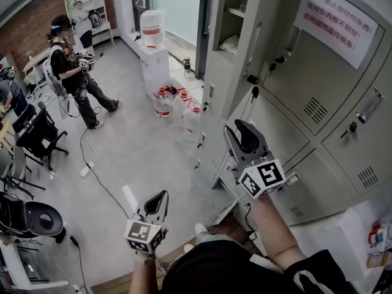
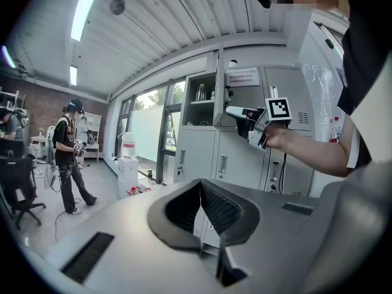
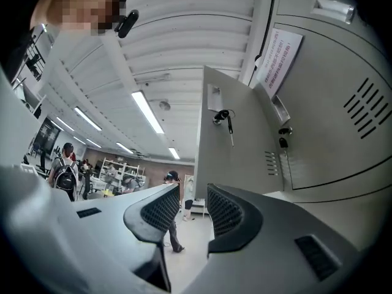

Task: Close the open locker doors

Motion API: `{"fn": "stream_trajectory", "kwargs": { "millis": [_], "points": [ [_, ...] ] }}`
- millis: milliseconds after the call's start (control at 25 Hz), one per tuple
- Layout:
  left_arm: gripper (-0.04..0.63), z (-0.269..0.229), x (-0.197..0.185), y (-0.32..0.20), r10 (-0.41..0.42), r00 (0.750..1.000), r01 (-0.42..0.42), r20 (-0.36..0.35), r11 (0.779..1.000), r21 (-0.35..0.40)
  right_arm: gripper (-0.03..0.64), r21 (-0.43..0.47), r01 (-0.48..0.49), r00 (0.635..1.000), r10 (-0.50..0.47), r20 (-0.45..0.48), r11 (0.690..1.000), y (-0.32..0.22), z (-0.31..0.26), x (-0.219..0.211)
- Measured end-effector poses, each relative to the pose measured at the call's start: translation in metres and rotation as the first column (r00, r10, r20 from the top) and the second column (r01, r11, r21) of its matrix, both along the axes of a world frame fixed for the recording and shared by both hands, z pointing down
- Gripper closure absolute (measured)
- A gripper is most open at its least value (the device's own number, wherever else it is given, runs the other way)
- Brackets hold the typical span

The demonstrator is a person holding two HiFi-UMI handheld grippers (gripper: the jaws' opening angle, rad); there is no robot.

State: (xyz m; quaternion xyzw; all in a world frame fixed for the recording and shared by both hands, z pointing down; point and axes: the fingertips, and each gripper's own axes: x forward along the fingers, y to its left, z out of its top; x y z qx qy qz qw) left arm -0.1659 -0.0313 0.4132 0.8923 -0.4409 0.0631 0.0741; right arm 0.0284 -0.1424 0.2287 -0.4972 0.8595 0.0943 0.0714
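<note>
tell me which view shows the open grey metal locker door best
Right gripper view: the open grey metal locker door stands close ahead, a key hanging from it. The head view shows the door foreshortened from above; the left gripper view shows it small and far off.

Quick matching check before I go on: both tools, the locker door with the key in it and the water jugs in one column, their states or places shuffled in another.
1 left tool
2 right tool
3 keyed locker door
4 water jugs

A on the floor
B jaws apart, empty
C jaws together
D swung open

Pairs: 1-C, 2-B, 3-D, 4-A
</note>
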Motion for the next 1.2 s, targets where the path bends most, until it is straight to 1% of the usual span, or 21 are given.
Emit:
{"fn": "stream_trajectory", "kwargs": {
  "millis": [200, 280, 440, 600, 840, 1000, 1200],
  "points": [
    [0.575, 0.003, -0.003, -0.016, -0.033, 0.999, 0.033, -0.001, 0.999, -0.006, 0.465, 0.037, 0.012, 1.0, -0.013, 0.015, 0.999, -0.021, -0.014, -0.002],
    [0.575, 0.004, -0.006, -0.022, -0.049, 0.999, 0.049, -0.001, 0.999, -0.005, 0.477, 0.041, 0.018, 0.999, -0.019, 0.032, 0.999, -0.029, -0.015, -0.004],
    [0.575, 0.008, -0.015, -0.033, -0.09, 0.996, 0.09, 0.0, 0.996, -0.017, 0.479, 0.057, 0.053, 0.998, -0.054, 0.014, 0.997, -0.046, -0.015, -0.017],
    [0.575, 0.01, -0.025, -0.043, -0.13, 0.992, 0.13, 0.006, 0.991, -0.021, 0.478, 0.057, 0.091, 0.995, -0.093, 0.027, 0.994, -0.064, -0.016, -0.03],
    [0.575, 0.011, -0.034, -0.052, -0.178, 0.984, 0.178, 0.026, 0.983, -0.03, 0.477, 0.06, 0.152, 0.988, -0.152, 0.002, 0.987, -0.094, -0.017, -0.047],
    [0.575, 0.013, -0.037, -0.057, -0.211, 0.977, 0.213, 0.037, 0.976, -0.04, 0.477, 0.051, 0.177, 0.984, -0.177, 0.005, 0.983, -0.115, -0.017, -0.052],
    [0.575, 0.015, -0.037, -0.065, -0.246, 0.968, 0.248, 0.04, 0.967, -0.05, 0.472, 0.047, 0.203, 0.979, -0.203, -0.014, 0.978, -0.14, -0.018, -0.056]
  ]
}}
